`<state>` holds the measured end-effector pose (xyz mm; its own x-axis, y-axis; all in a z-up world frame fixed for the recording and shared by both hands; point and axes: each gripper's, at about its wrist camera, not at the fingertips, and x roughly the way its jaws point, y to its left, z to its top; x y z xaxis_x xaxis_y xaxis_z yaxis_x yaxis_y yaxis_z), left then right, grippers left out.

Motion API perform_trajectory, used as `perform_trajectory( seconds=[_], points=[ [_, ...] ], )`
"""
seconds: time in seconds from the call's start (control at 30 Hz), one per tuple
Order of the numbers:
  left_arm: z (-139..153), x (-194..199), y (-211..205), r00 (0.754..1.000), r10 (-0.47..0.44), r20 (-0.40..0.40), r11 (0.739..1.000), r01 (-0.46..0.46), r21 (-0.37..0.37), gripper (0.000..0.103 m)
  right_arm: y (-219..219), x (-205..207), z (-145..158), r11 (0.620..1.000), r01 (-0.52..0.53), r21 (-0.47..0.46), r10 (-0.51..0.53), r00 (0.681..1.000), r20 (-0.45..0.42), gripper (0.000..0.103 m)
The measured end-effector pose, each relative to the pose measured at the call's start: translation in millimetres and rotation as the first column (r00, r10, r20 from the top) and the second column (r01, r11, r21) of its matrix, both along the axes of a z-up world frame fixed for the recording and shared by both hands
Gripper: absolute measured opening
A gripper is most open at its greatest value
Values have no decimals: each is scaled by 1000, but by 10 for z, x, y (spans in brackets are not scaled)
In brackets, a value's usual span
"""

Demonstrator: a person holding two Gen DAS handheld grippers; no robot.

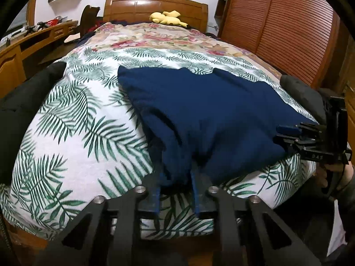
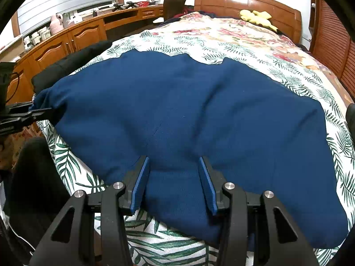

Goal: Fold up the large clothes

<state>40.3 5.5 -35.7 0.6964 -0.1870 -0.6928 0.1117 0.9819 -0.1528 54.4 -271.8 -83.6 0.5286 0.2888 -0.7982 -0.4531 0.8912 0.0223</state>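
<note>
The left tool (image 1: 176,186), a black two-finger gripper with blue pads, is clamped on a bunched corner of the dark blue fabric garment (image 1: 199,115) at the near edge of the bed (image 1: 66,133). Folds of cloth cover its fingertips in the left wrist view. The right tool (image 2: 174,177), of the same build, has its pads set apart, one on each side of a strip of the garment's near hem. The cloth lies between the pads, but whether they press on it cannot be determined.

Count: two tools, one garment, one bed.

The garment lies spread over the near half of the bed, on a white bedcover printed with green palm leaves (image 1: 77,122). Beyond the garment, a floral quilt (image 1: 166,37) covers the far half. One yellow plush toy (image 1: 167,17) rests at the wooden headboard (image 1: 155,6). A black padded item (image 1: 24,102) lies at the bed's left edge, just beside the garment; its shape is cut off by the frame.

In the left wrist view, the right tool appears at the garment's right corner, with part of a hand (image 1: 326,173) below it, mostly hidden. Small objects on the wooden surface (image 2: 73,33) left of the bed are too small to identify.
</note>
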Motion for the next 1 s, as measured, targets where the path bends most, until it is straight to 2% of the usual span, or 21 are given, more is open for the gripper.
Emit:
perform_trajectory(
  seconds=[0.27,0.53,0.77,1.0],
  points=[
    [547,75,-240,993,-31,117,999,32,-3,13,-258,-49,147,999,41,22,-41,999,10,47],
    [1044,271,-1015,961,-168,221,986,159,54,12,-850,-209,410,991,116,61,-120,991,65,47],
    [1089,588,-1804,924,-307,229,951,289,110,11,-1458,-408,583,976,204,74,-211,973,98,47],
    [823,925,-2520,890,-424,168,904,403,142,11,-2005,-580,632,953,289,91,-297,950,95,47]
  ],
)
